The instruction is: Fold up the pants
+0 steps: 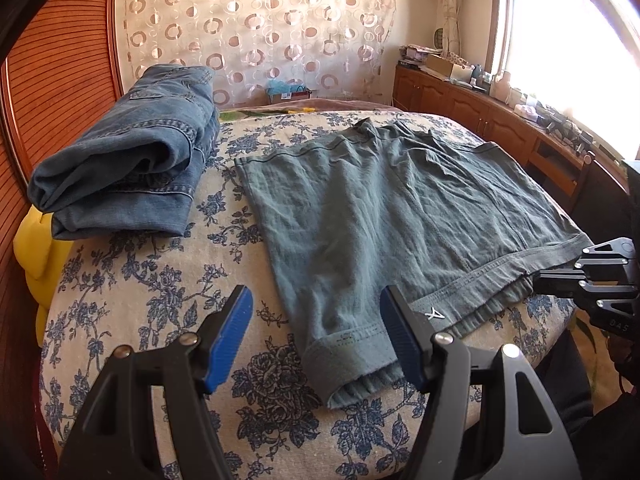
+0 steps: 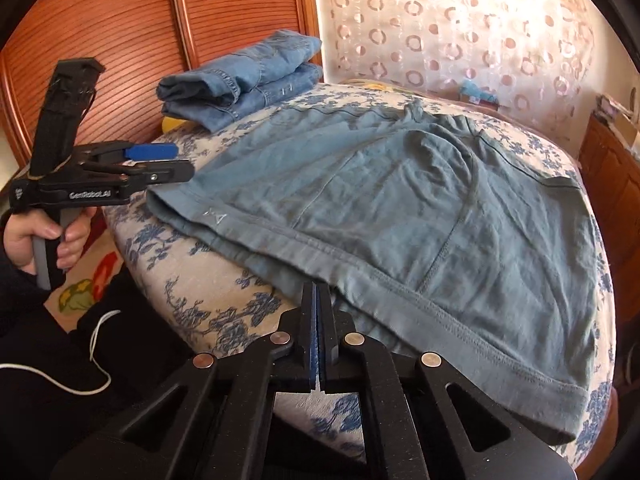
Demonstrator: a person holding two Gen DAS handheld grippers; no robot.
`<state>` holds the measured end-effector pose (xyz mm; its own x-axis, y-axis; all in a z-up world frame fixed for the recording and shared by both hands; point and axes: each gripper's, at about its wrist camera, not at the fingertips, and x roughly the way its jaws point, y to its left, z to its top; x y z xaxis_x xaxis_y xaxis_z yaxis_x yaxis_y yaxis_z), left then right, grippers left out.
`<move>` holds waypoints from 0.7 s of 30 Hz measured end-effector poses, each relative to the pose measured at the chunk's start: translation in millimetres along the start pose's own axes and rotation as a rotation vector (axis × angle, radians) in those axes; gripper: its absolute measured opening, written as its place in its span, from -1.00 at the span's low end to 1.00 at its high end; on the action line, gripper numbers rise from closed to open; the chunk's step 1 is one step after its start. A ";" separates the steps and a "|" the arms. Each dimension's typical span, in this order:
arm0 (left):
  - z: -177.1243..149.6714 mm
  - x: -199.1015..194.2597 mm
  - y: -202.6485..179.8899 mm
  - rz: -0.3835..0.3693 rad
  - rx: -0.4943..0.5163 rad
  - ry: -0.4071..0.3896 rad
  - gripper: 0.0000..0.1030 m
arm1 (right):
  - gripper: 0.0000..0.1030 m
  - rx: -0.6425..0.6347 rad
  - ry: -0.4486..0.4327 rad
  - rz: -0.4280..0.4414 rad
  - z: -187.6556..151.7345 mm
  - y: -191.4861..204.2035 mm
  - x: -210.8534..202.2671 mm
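Observation:
Grey-green pants [image 1: 380, 216] lie folded in half on the floral bedspread [image 1: 132, 292], waistband toward me; they also show in the right wrist view [image 2: 420, 208]. My left gripper [image 1: 316, 320] is open, its blue pads on either side of the near left corner of the waistband, just above the cloth. It shows from the side in the right wrist view [image 2: 176, 160]. My right gripper [image 2: 318, 292] is shut at the waistband's near edge; whether cloth is pinched between the pads is hidden. It shows at the right edge of the left wrist view [image 1: 540, 276].
A folded pair of blue jeans [image 1: 132, 160] lies at the back left of the bed, also seen from the right wrist [image 2: 248, 76]. A wooden slatted wardrobe [image 2: 140, 40] stands behind. A wooden sideboard [image 1: 500, 120] with clutter runs under the window. A yellow pillow [image 1: 36, 248] sits at the left.

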<state>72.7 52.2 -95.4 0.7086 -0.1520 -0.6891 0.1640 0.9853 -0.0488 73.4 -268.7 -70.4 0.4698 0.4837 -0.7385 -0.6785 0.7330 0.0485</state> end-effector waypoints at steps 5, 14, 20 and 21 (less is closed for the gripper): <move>-0.8 0.8 -2.1 0.001 0.005 0.003 0.28 | -1.00 -0.006 -0.020 -0.063 0.9 -2.5 -1.8; -3.7 2.1 -0.4 0.003 -0.003 0.007 0.28 | -0.39 -0.055 0.021 -0.104 4.4 -2.3 14.5; -6.8 1.9 1.8 0.003 -0.005 0.012 0.28 | -0.63 -0.039 0.028 -0.085 14.5 -5.7 21.1; -6.9 1.6 1.9 0.003 -0.006 0.012 0.28 | -0.76 -0.046 0.028 -0.085 14.8 -3.1 20.9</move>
<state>69.4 54.4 -101.6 0.7011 -0.1478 -0.6975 0.1576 0.9862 -0.0506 93.6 -253.8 -76.1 0.5110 0.4066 -0.7573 -0.6623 0.7479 -0.0453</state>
